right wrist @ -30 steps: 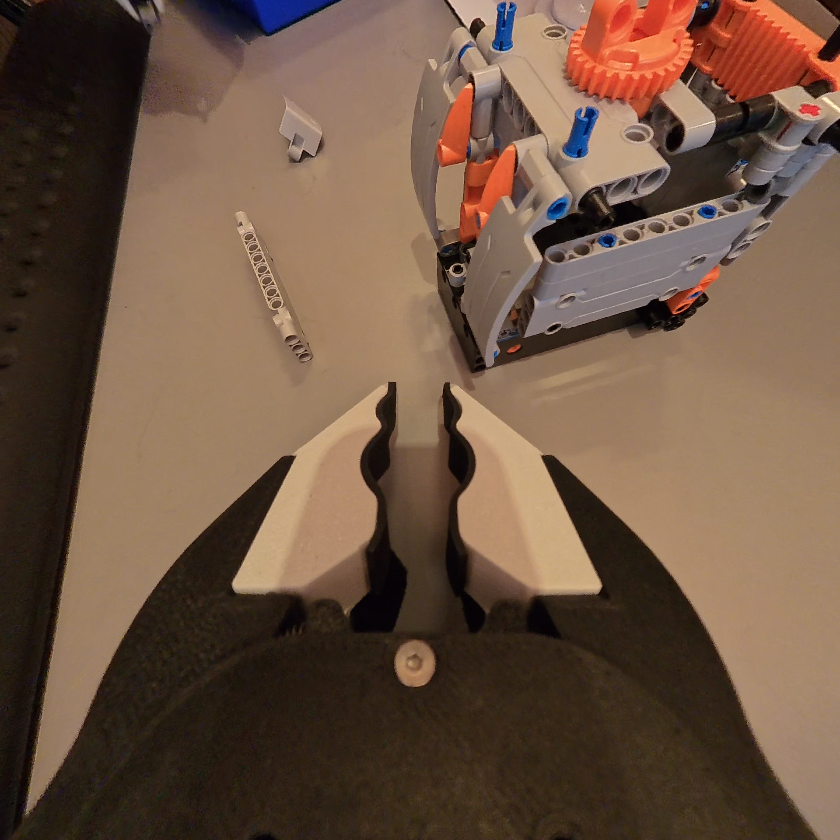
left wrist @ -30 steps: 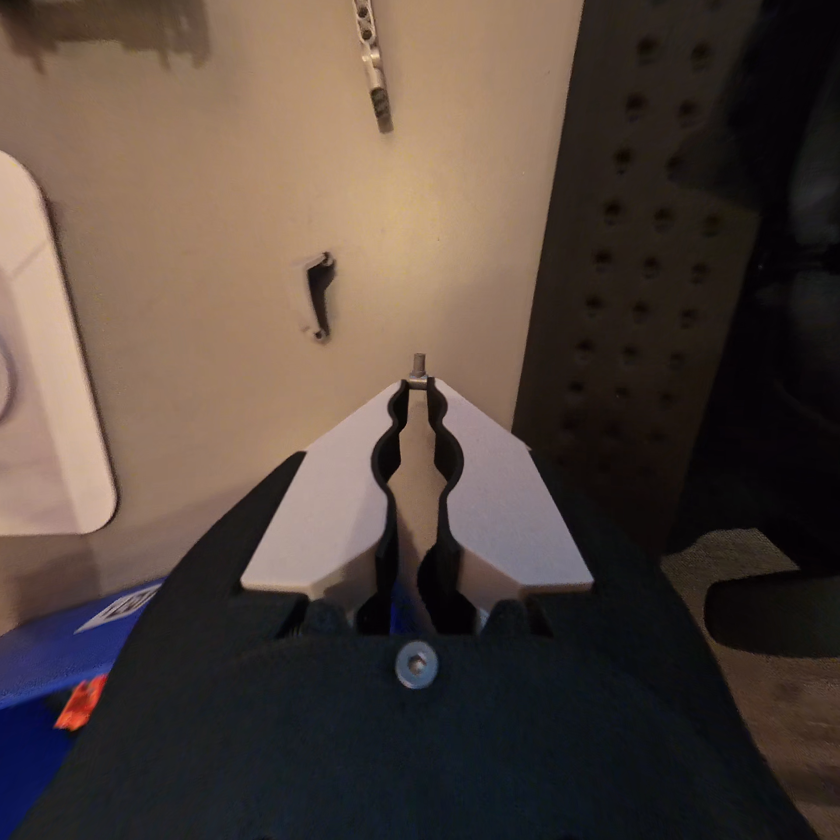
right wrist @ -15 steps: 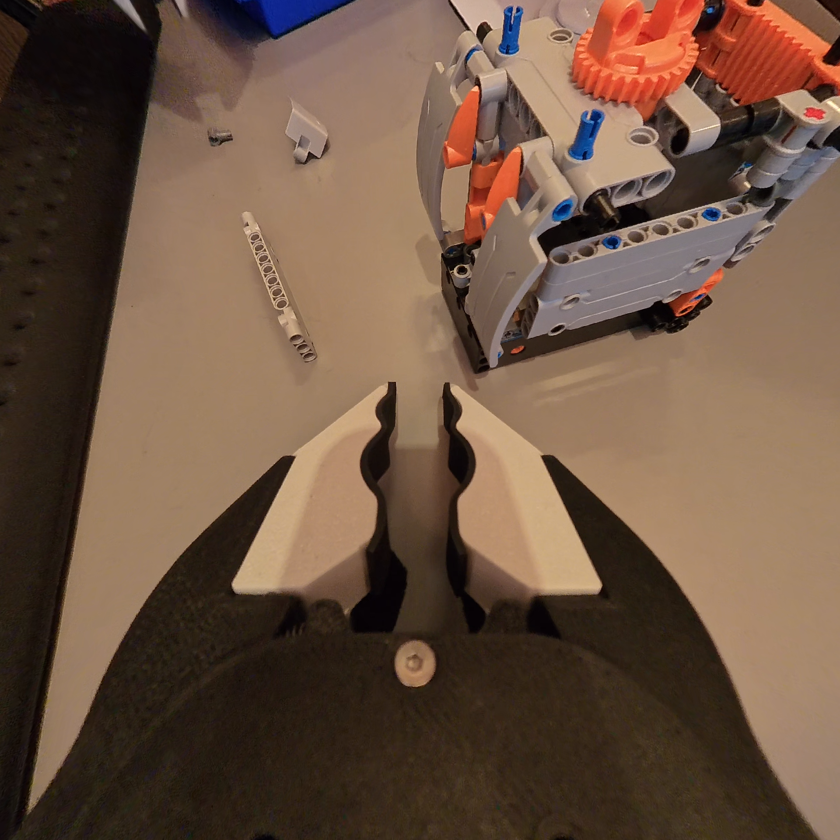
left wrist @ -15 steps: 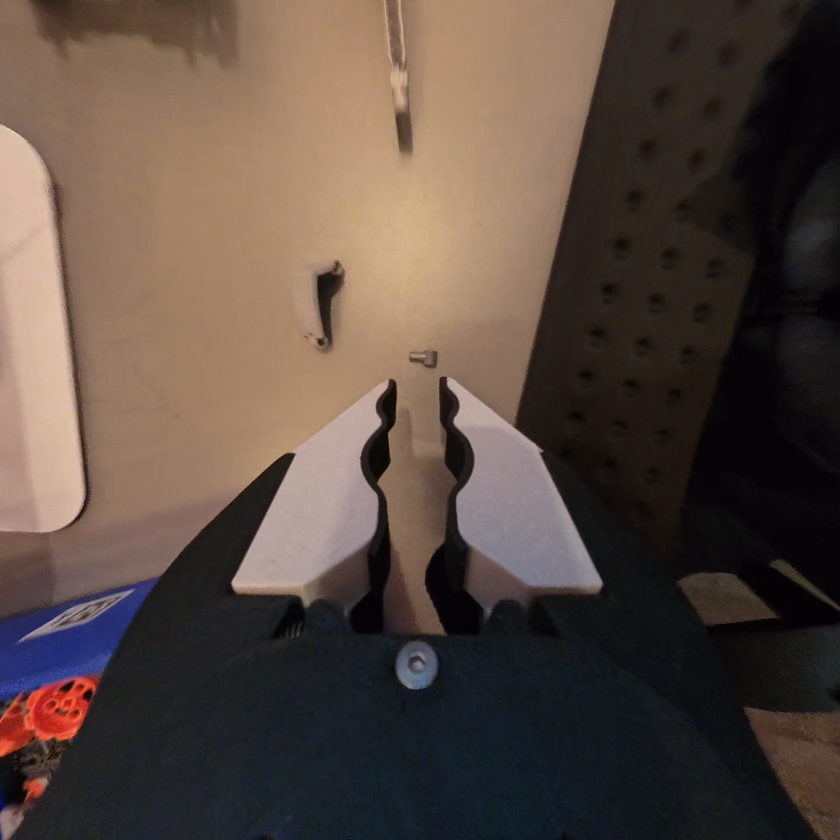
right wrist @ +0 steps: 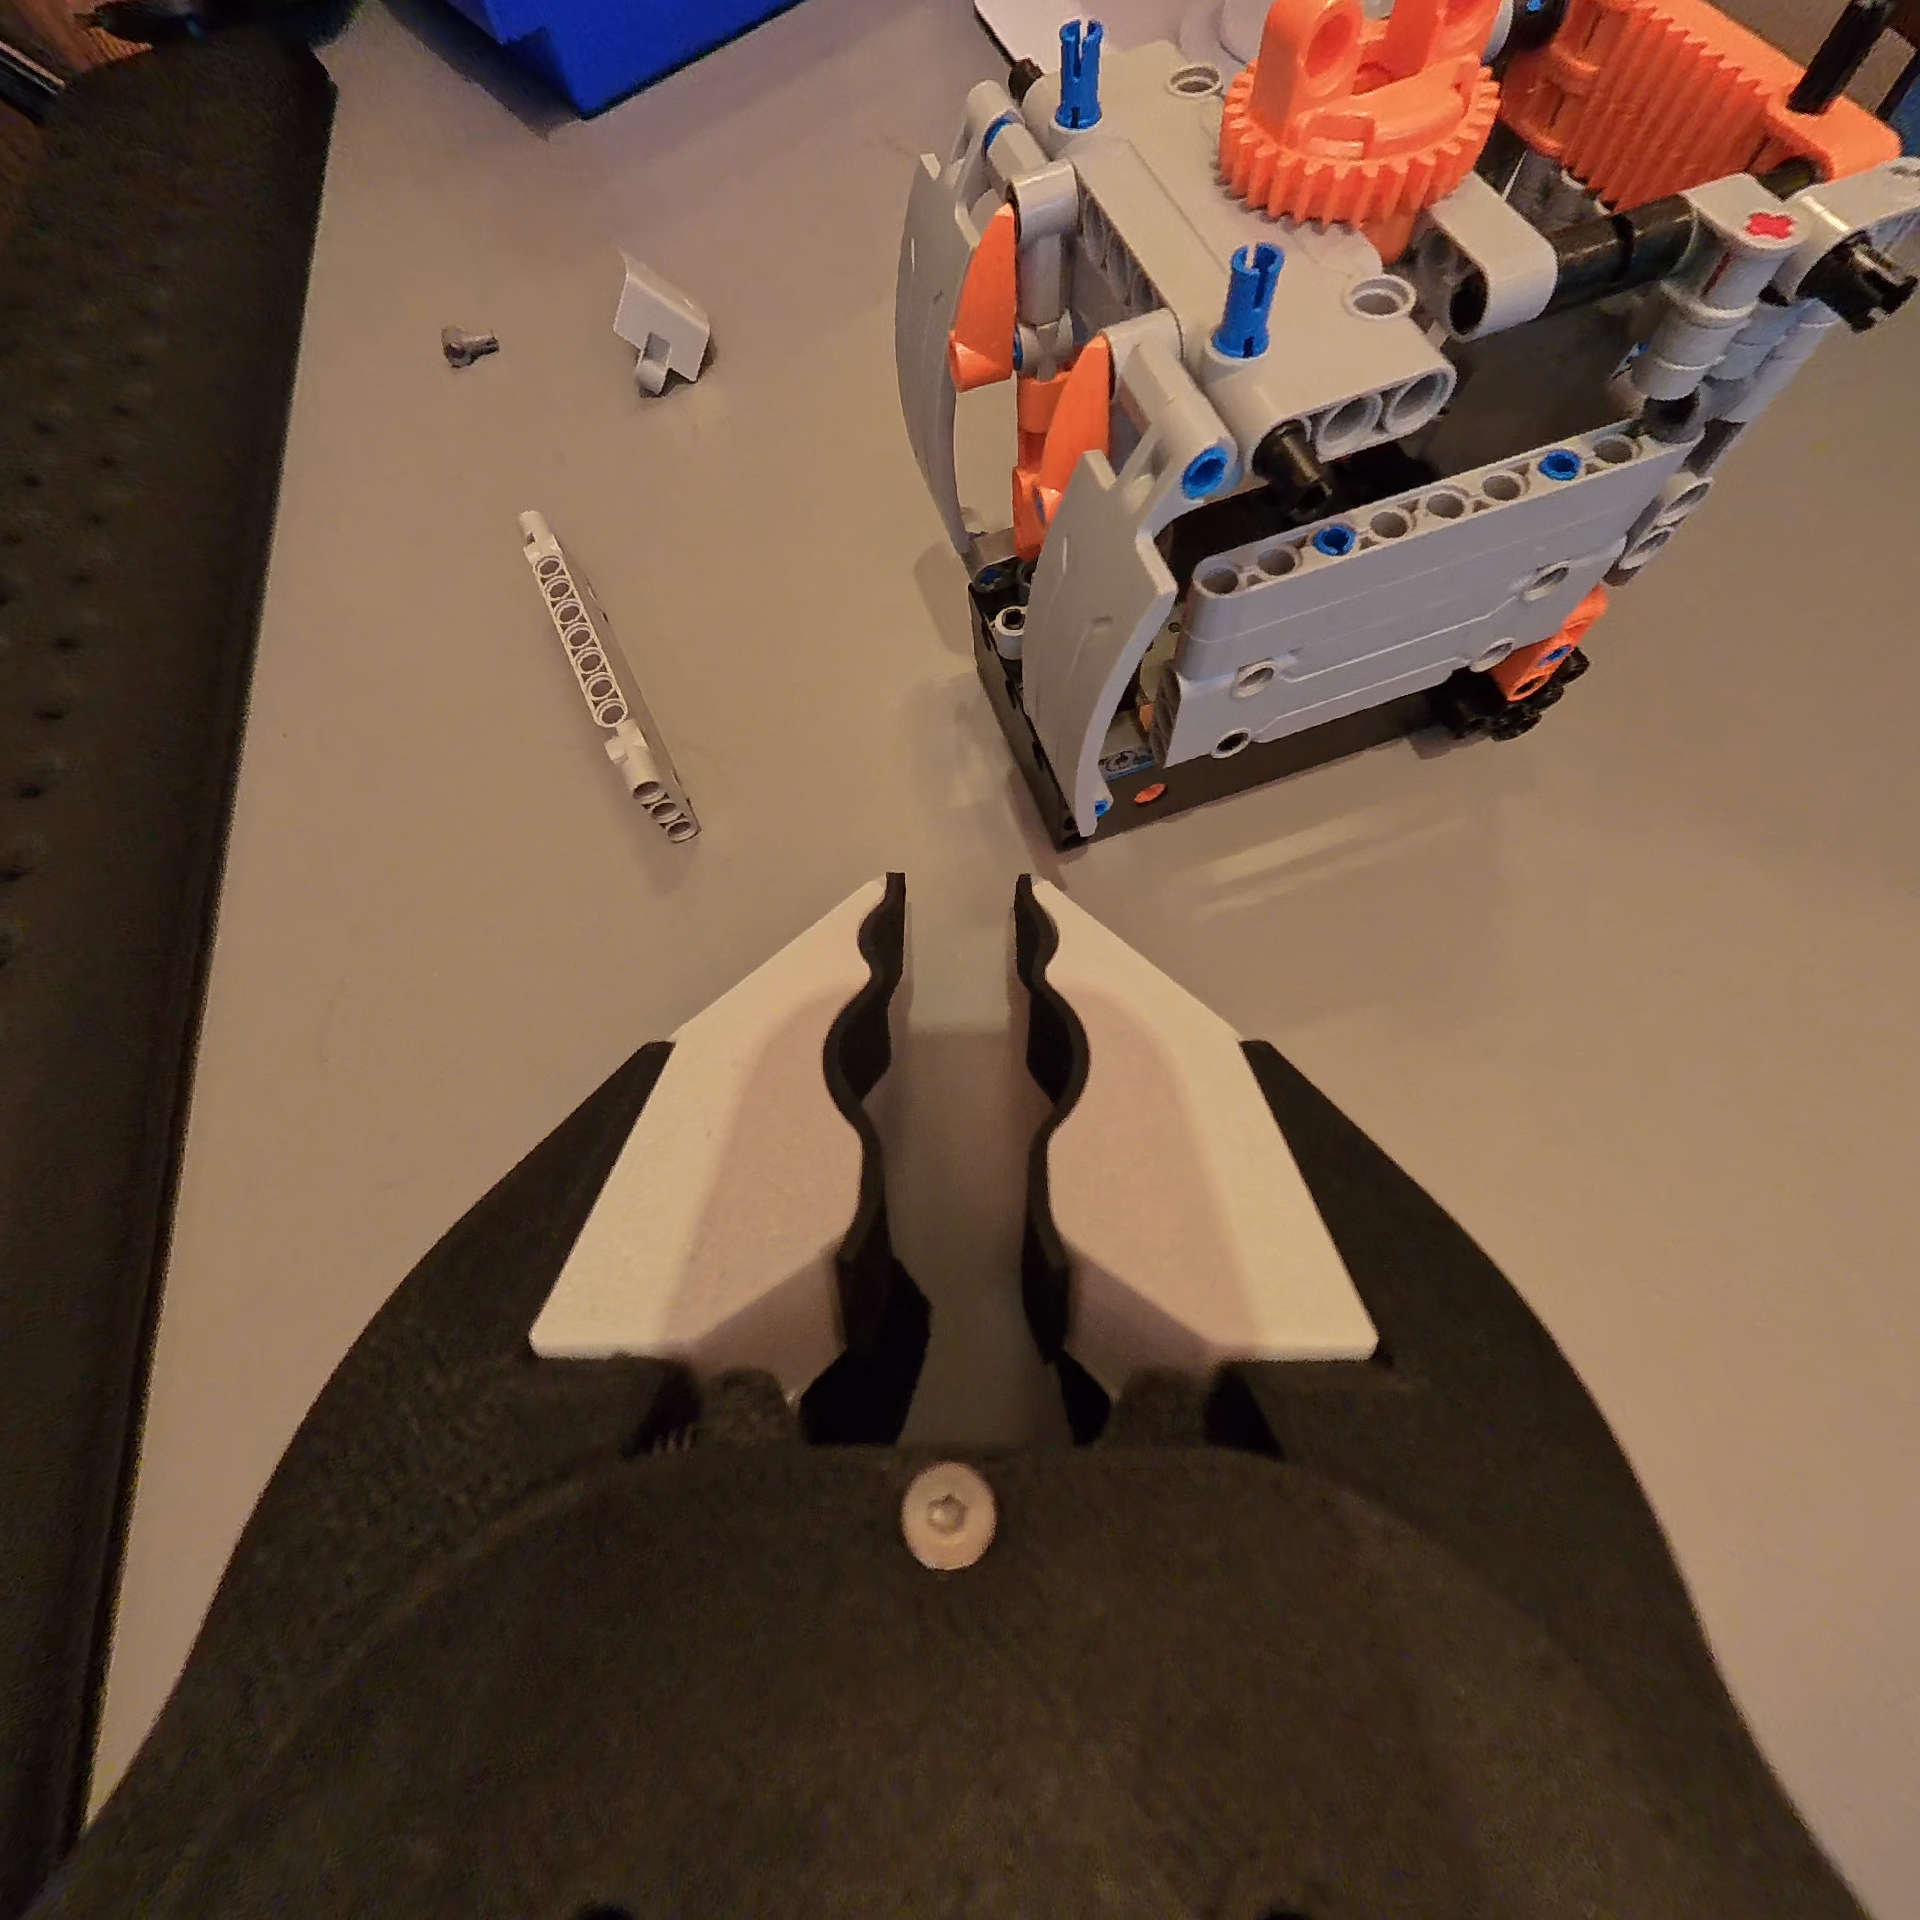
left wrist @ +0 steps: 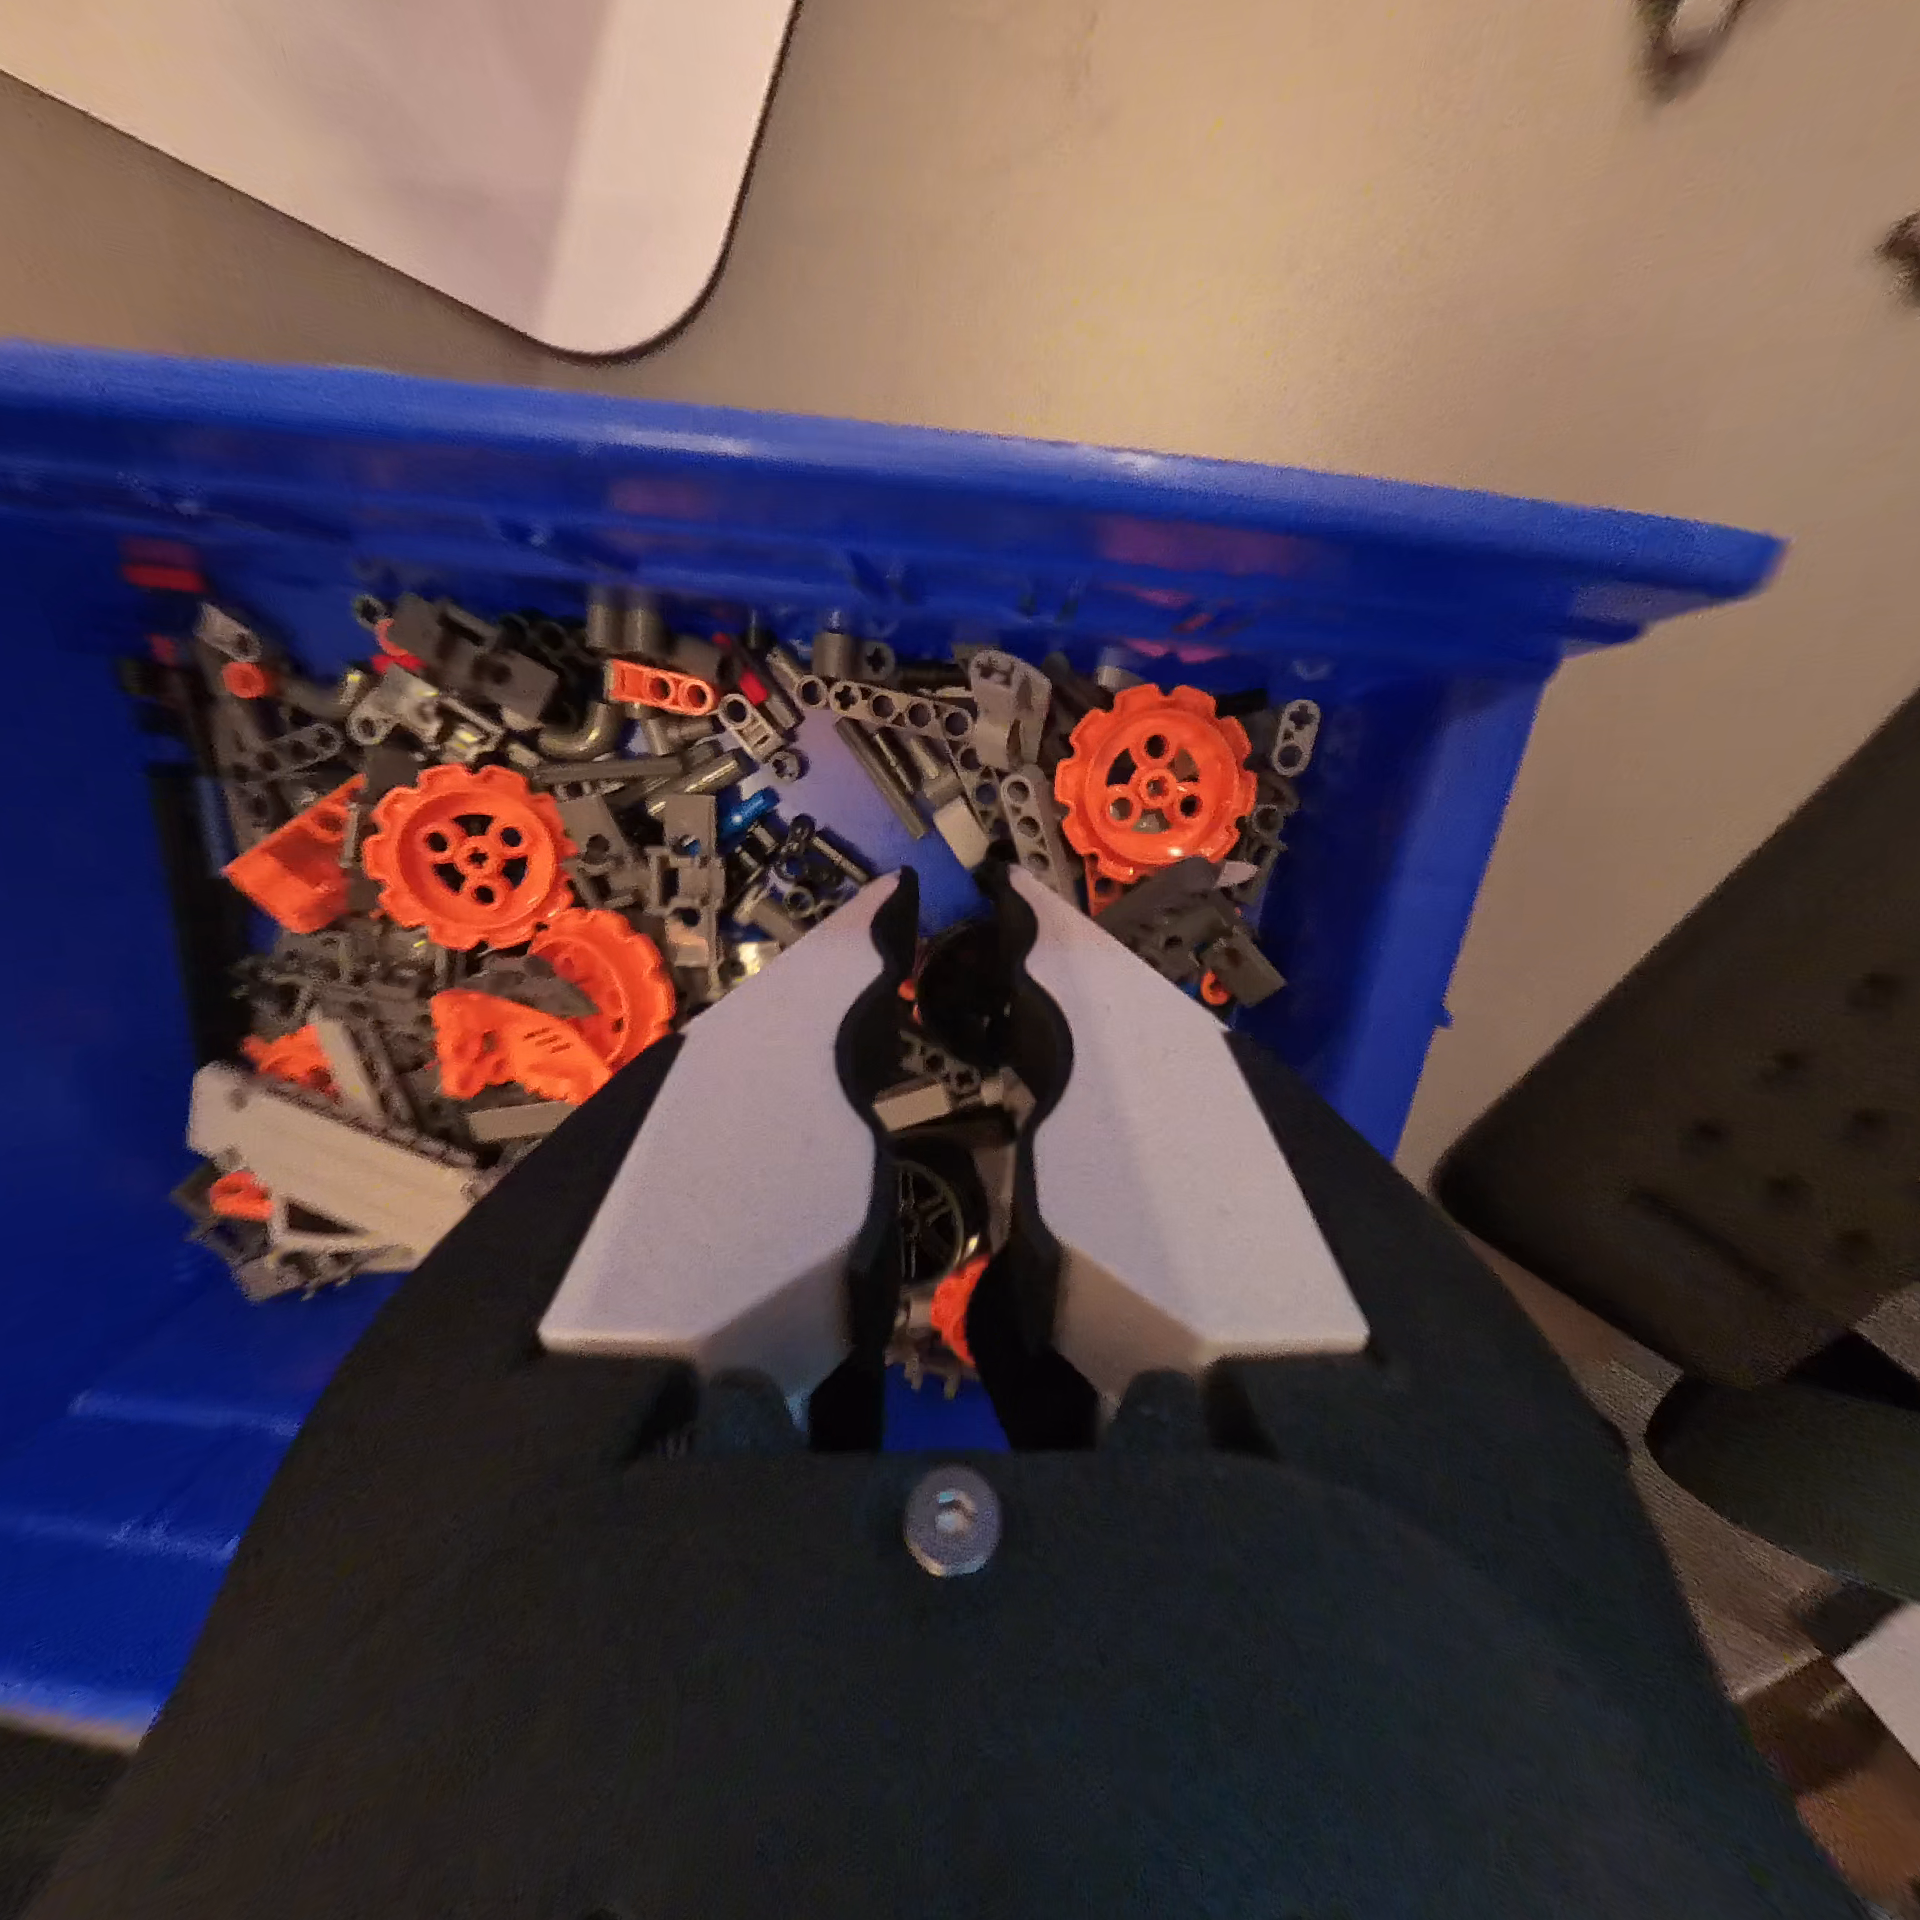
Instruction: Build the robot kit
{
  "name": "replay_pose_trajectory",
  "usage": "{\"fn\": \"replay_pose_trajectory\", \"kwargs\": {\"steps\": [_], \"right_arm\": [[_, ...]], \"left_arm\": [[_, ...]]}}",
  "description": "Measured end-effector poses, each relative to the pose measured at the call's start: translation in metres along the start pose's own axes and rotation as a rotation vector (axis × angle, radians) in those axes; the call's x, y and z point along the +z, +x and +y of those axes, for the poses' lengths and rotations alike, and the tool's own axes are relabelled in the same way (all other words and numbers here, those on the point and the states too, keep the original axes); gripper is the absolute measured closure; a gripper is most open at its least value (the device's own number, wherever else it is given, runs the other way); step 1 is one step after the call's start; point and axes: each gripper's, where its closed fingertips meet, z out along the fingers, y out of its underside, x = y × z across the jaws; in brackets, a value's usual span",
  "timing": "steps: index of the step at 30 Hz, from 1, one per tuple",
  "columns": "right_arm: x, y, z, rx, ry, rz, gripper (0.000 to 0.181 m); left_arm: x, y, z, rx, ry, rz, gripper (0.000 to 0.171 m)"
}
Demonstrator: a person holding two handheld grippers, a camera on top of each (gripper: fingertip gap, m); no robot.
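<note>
Hobby desk: blue parts bin (left wrist: 831, 499), brick model (right wrist: 1351, 468).

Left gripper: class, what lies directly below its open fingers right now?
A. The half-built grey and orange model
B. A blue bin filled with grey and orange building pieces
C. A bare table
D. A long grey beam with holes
B: the left gripper is open and empty over the blue bin of loose pieces.

left tongs (left wrist: 948, 883): parted, empty | right tongs (right wrist: 958, 883): parted, empty
</note>
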Motion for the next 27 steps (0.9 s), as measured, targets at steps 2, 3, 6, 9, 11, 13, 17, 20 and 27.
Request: {"fn": "replay_pose_trajectory", "kwargs": {"steps": [2, 3, 6, 9, 11, 13, 17, 20, 27], "right_arm": [[0.000, 0.000, 0.000, -0.002, -0.003, 0.001, 0.162], [0.000, 0.000, 0.000, -0.002, -0.002, 0.001, 0.162], [0.000, -0.001, 0.000, -0.006, -0.001, 0.000, 0.163], [0.000, -0.002, 0.000, -0.014, -0.003, -0.002, 0.163], [0.000, -0.002, 0.000, -0.016, -0.002, -0.005, 0.163], [0.000, -0.003, 0.000, -0.017, 0.000, -0.008, 0.163], [0.000, -0.003, 0.000, -0.019, -0.001, -0.009, 0.163], [0.000, -0.003, 0.000, -0.019, 0.000, -0.009, 0.163], [0.000, -0.003, 0.000, -0.021, -0.001, -0.011, 0.163]], "left_arm": [[0.013, 0.005, -0.003, -0.004, 0.001, 0.040, 0.161], [0.017, 0.003, -0.004, -0.007, 0.002, 0.031, 0.162], [0.026, 0.000, -0.006, -0.033, -0.007, 0.038, 0.163], [0.031, -0.003, -0.006, -0.060, -0.005, 0.047, 0.165], [0.031, -0.003, -0.007, -0.088, 0.005, 0.064, 0.165], [0.031, -0.005, -0.006, -0.103, 0.011, 0.068, 0.162], [0.030, -0.012, -0.003, -0.113, -0.001, 0.044, 0.156], [0.030, -0.016, -0.002, -0.114, -0.004, 0.030, 0.160], [0.028, -0.017, -0.003, -0.128, 0.024, 0.063, 0.162]]}}
